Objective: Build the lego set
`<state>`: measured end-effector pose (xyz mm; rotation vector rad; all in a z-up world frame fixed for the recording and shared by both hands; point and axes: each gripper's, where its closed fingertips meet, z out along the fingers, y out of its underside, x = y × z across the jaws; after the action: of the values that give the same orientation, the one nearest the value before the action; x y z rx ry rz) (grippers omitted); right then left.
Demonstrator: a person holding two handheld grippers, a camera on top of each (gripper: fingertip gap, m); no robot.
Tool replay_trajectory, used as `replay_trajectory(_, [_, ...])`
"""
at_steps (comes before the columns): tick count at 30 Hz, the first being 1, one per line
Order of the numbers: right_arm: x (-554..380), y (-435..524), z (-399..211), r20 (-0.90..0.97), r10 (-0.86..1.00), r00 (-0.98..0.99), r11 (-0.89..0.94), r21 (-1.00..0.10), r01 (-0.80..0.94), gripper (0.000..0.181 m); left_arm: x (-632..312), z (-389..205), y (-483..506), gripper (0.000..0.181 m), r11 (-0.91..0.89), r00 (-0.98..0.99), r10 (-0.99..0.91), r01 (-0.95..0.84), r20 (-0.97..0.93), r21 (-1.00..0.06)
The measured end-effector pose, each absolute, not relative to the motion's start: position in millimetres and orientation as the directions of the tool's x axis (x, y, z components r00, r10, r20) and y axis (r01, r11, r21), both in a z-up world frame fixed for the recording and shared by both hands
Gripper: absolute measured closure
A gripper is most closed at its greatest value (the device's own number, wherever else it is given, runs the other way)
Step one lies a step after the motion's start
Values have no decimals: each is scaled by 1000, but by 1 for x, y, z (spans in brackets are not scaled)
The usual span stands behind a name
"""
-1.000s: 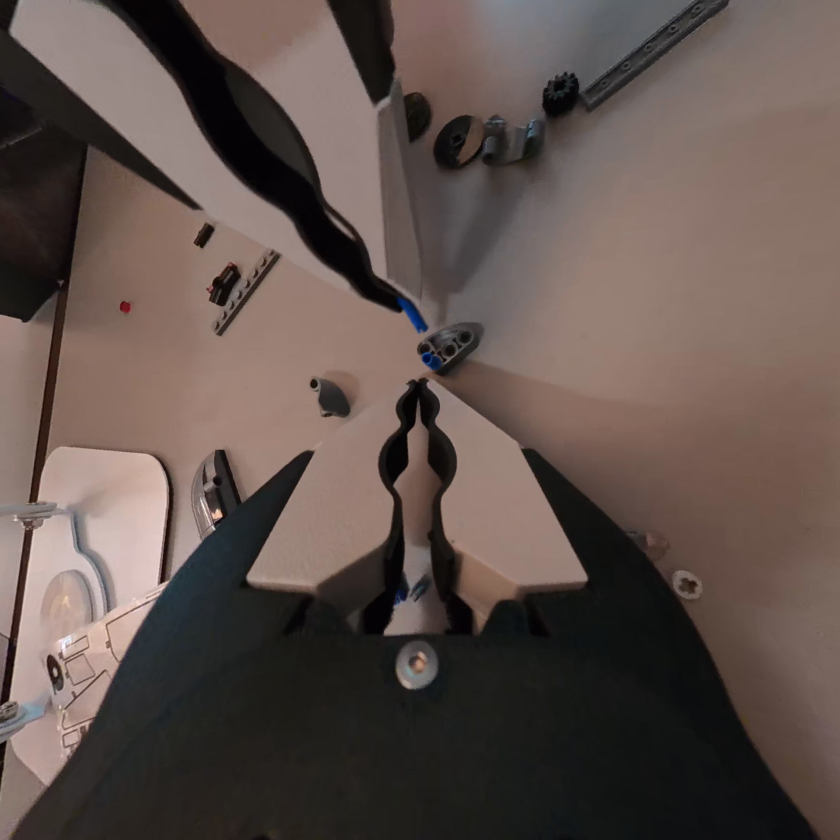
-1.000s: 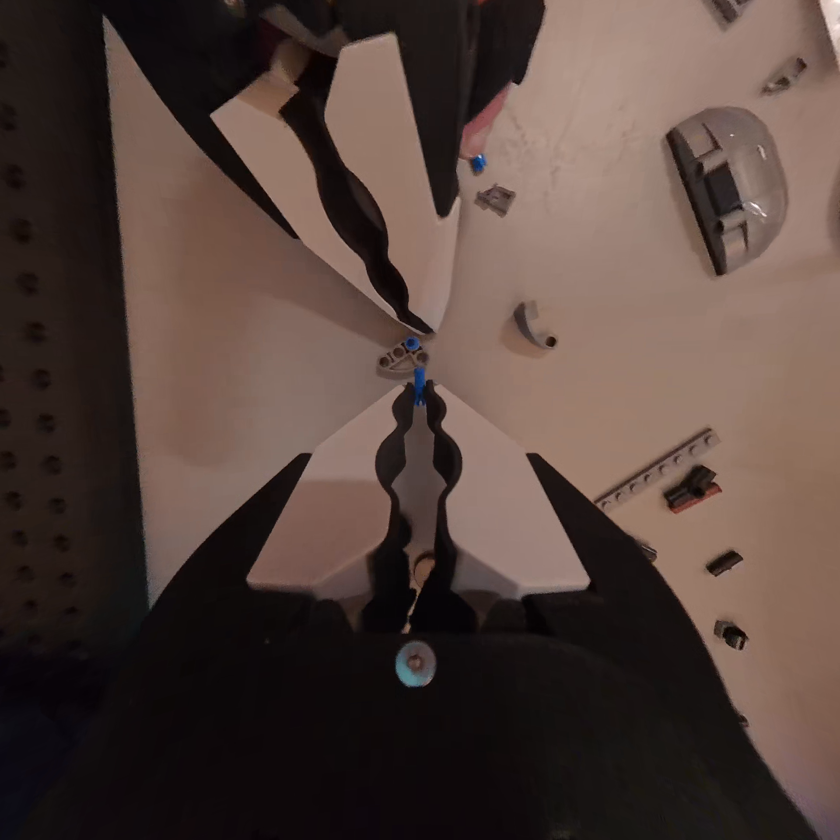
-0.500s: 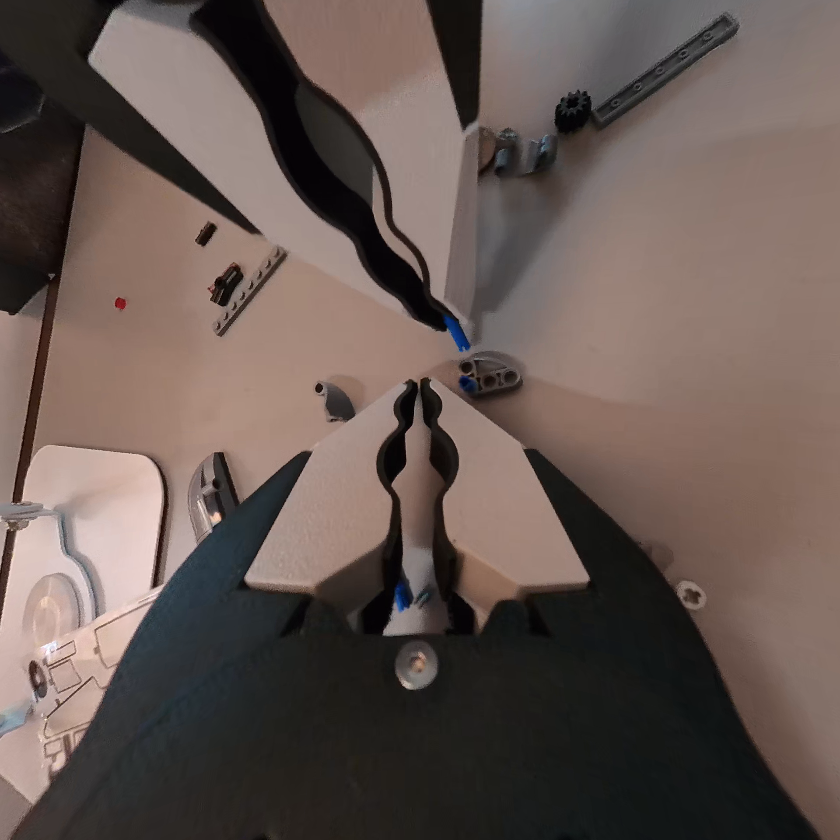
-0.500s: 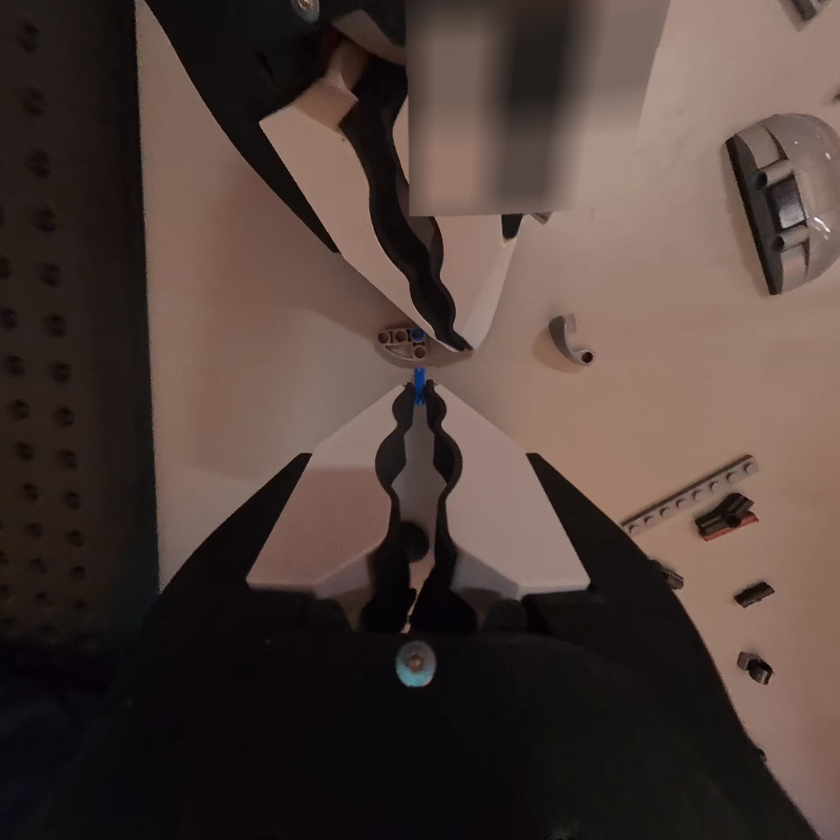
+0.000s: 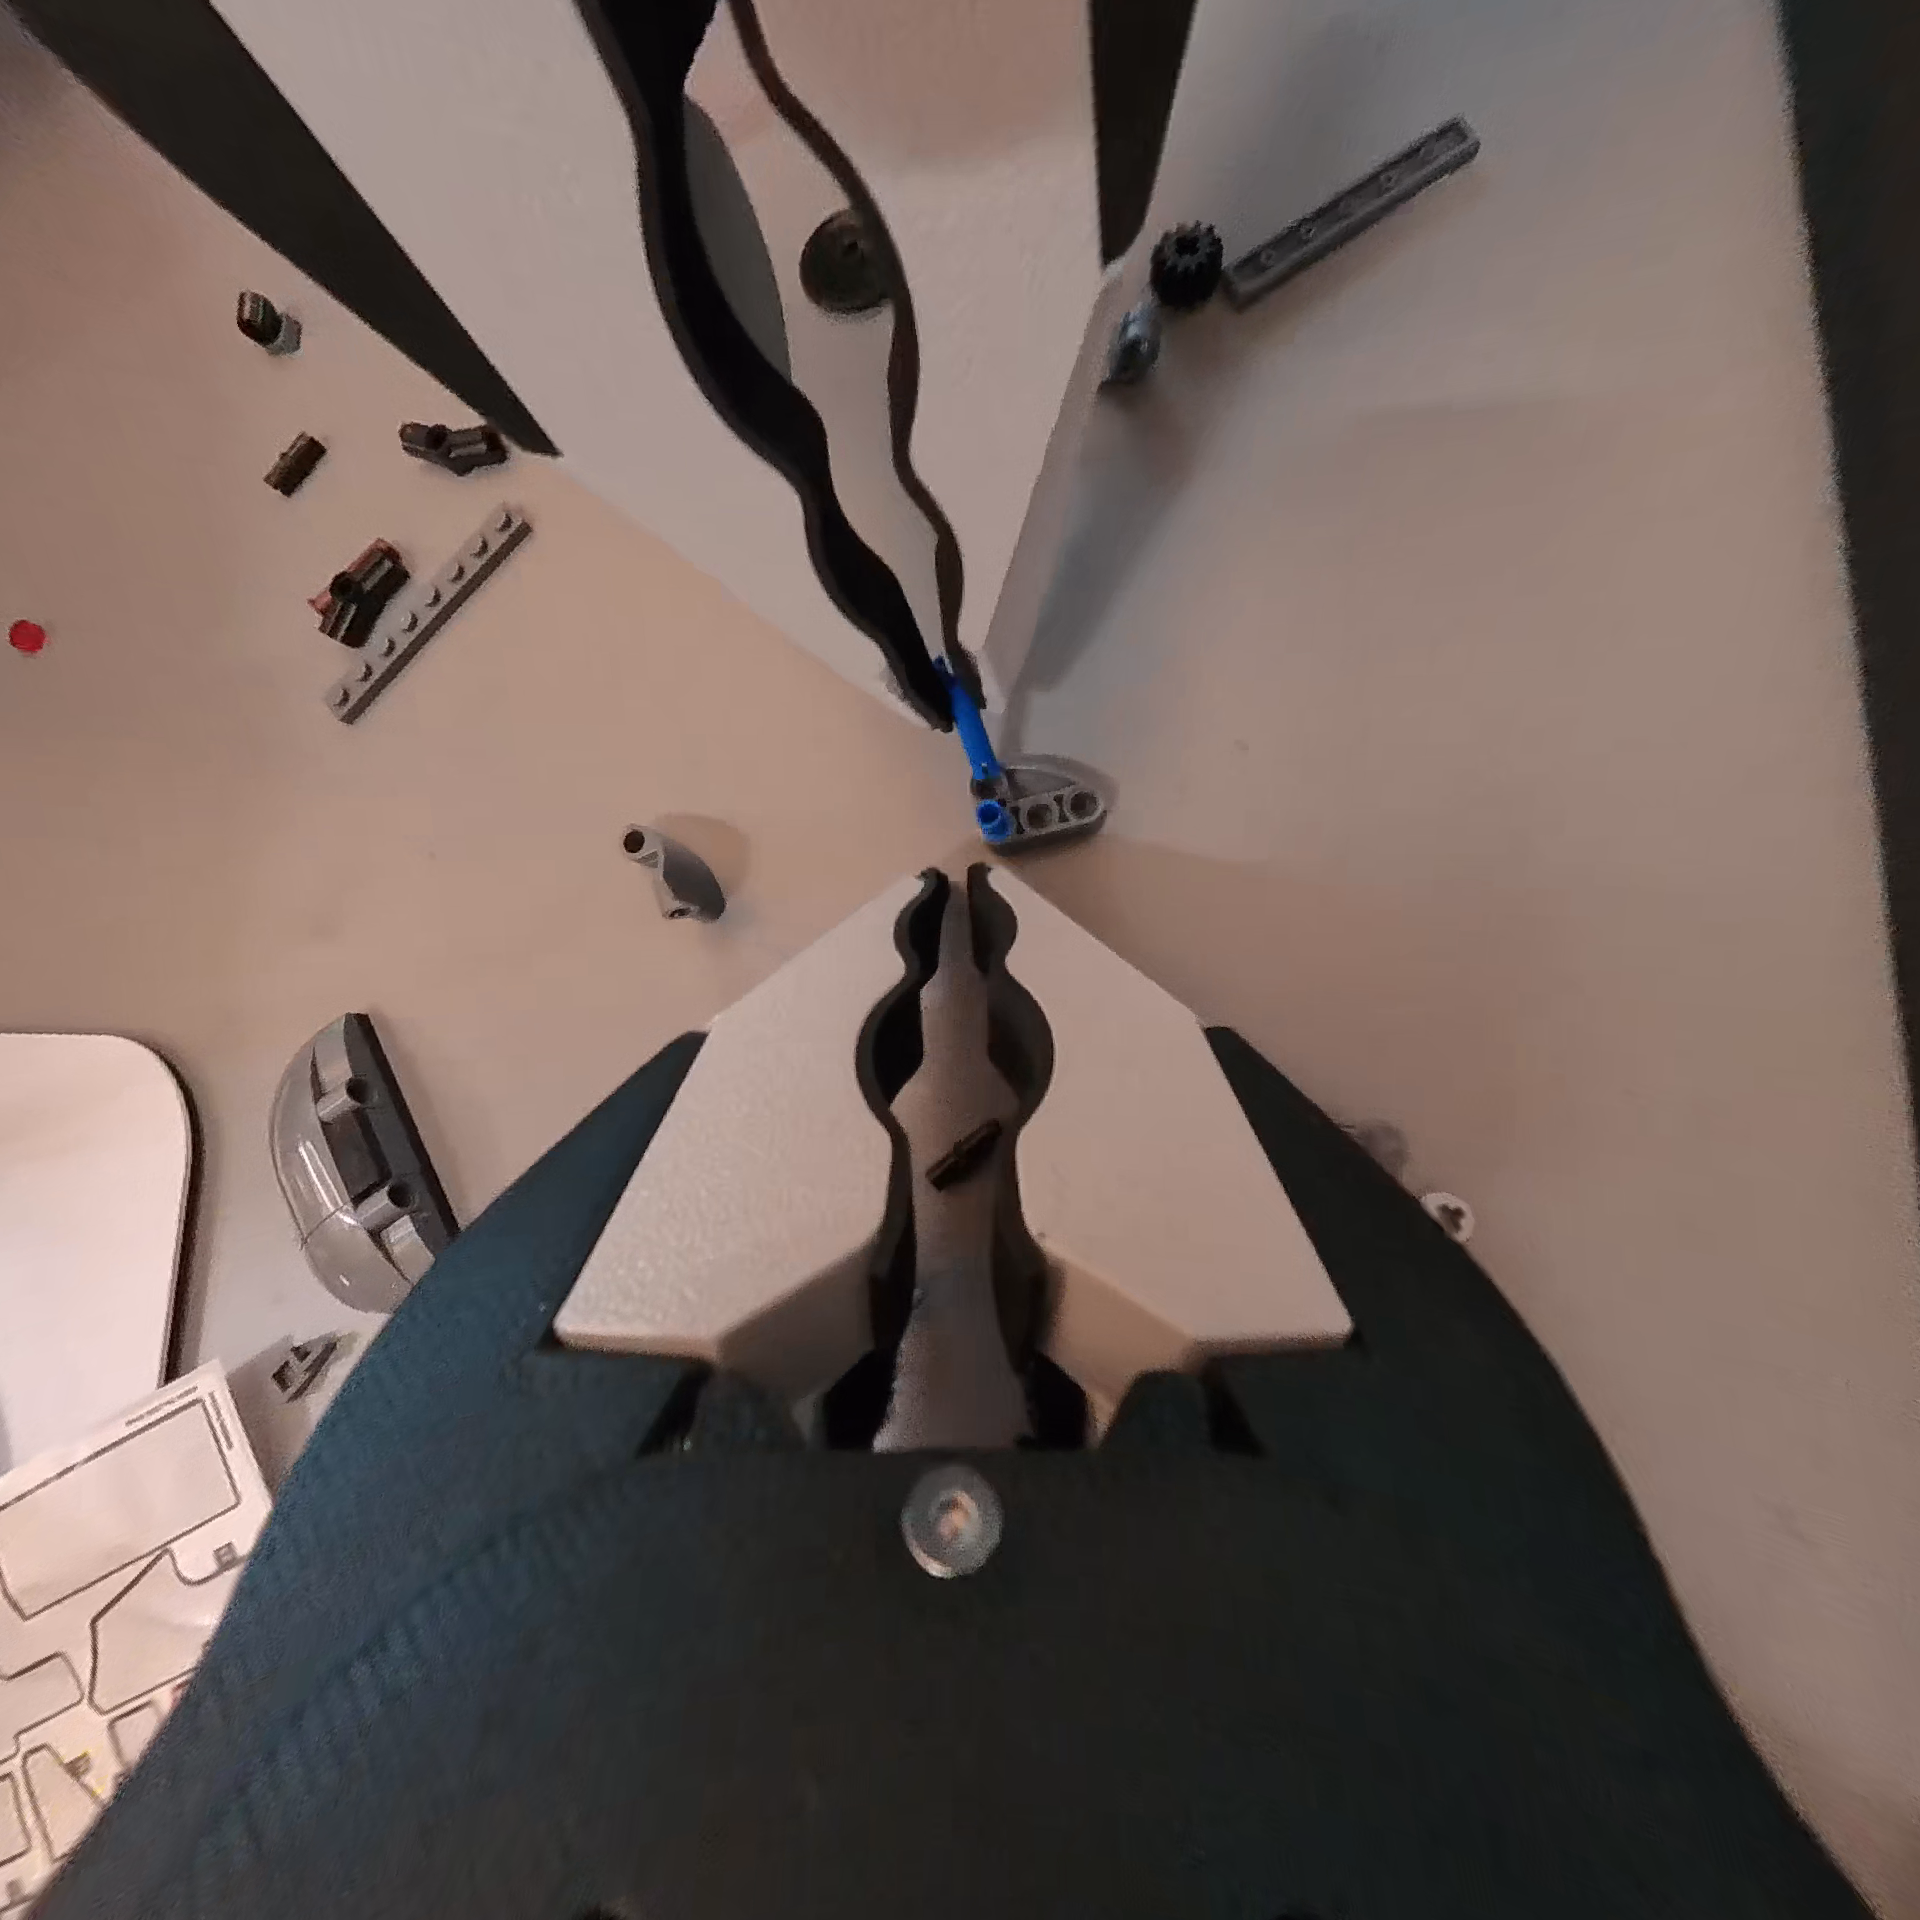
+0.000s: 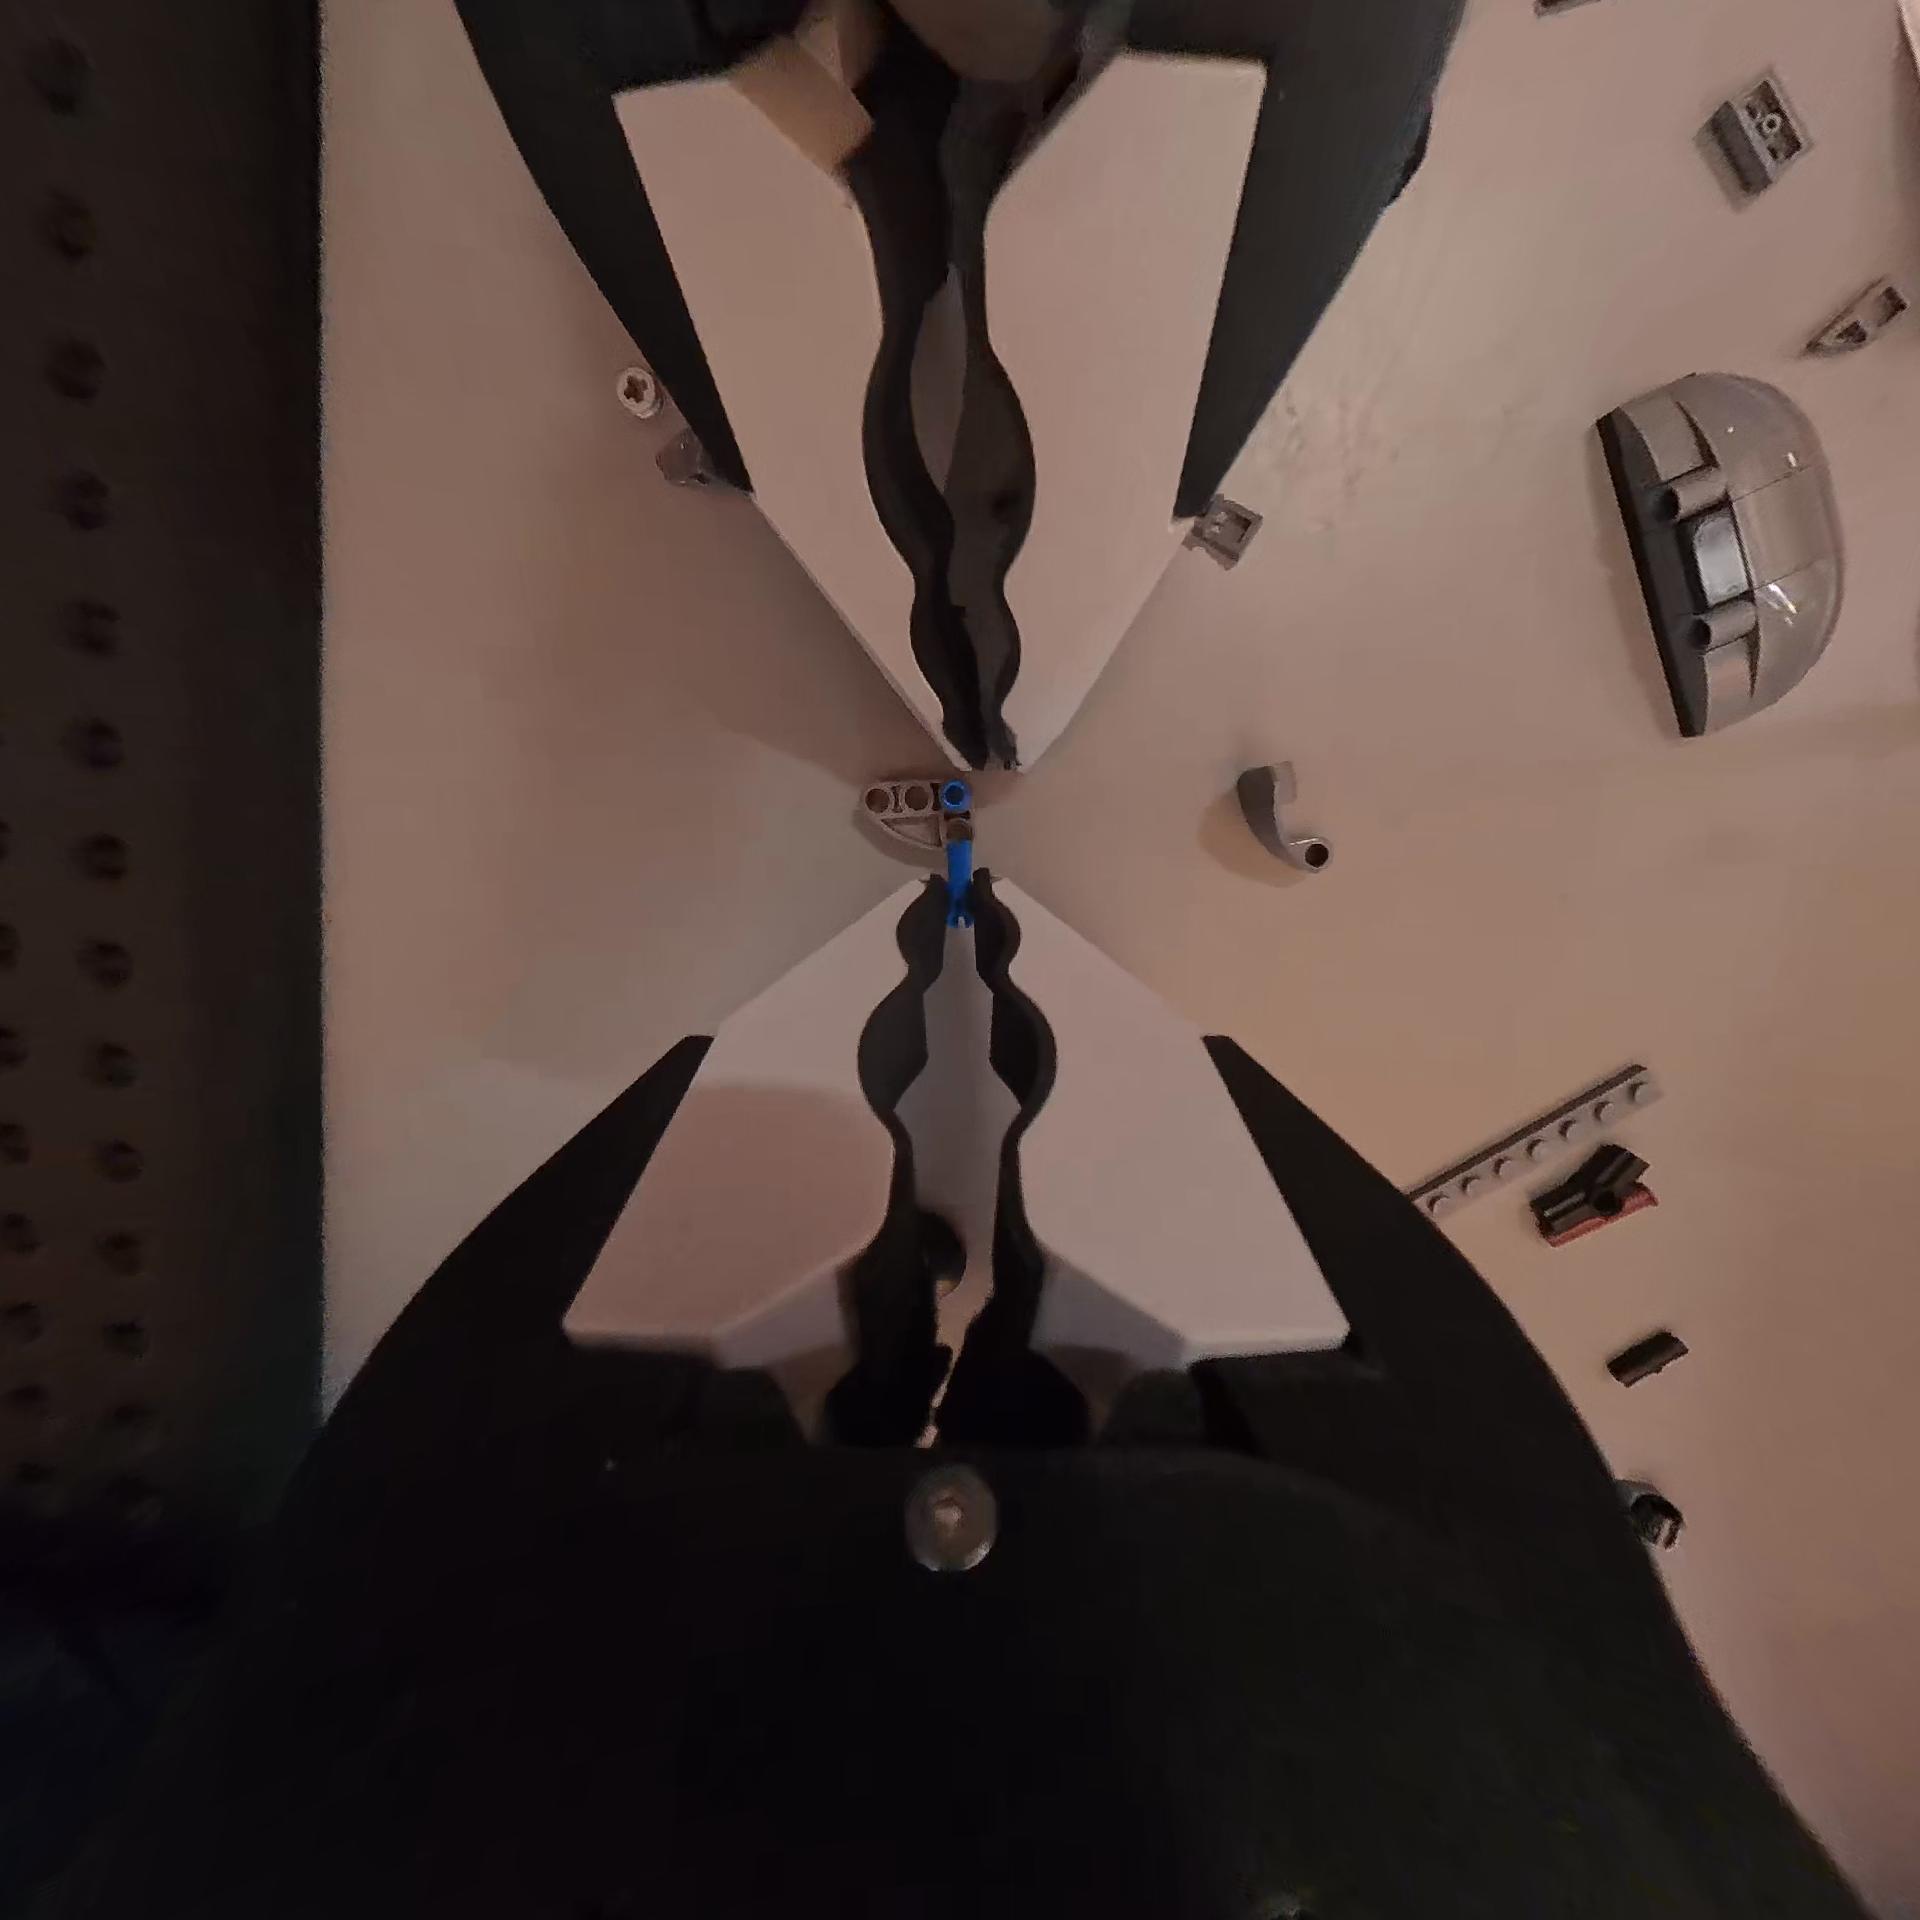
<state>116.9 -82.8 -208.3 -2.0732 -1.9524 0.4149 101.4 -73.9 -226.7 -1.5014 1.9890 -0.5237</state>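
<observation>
A small grey curved beam with holes lies flat on the pale table, with one blue pin in its end hole. My right gripper is shut on a second blue pin, whose free end touches the side of the beam. In the left wrist view this gripper comes down from the top, holding the pin at a slant. My left gripper is shut and empty, its tips just short of the beam's pinned end. It shows opposite in the right wrist view.
Loose parts lie around: a grey hooked piece, a grey domed assembly, a long grey plate with a black-and-red piece, a black gear. An instruction sheet lies at lower left. A dark perforated surface borders the table. The grippers are tip to tip, or close to it. About 10 cm separates my right fingertips from the black gear.
The right gripper has brought the blue pin down until its tip meets the beam. The left gripper has swung round to face the right one, and the beam has turned slightly.
</observation>
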Motion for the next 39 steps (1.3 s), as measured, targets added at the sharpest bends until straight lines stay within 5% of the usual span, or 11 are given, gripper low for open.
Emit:
replay_trajectory(21, [116,-81,-207,89,996,24,4,-306,952,178,104,-221,-78,177,275,-198,-961,-694,-191,-665])
replay_trajectory(29, [109,-77,-188,-7,998,66,-61,-506,860,178,110,-200,-74,175,217,-146,-976,-601,-161,-769])
replay_trajectory(39, [109,-72,-182,-16,996,92,-85,-559,825,178,113,-190,-74,176,208,-134,-978,-561,-160,-801])
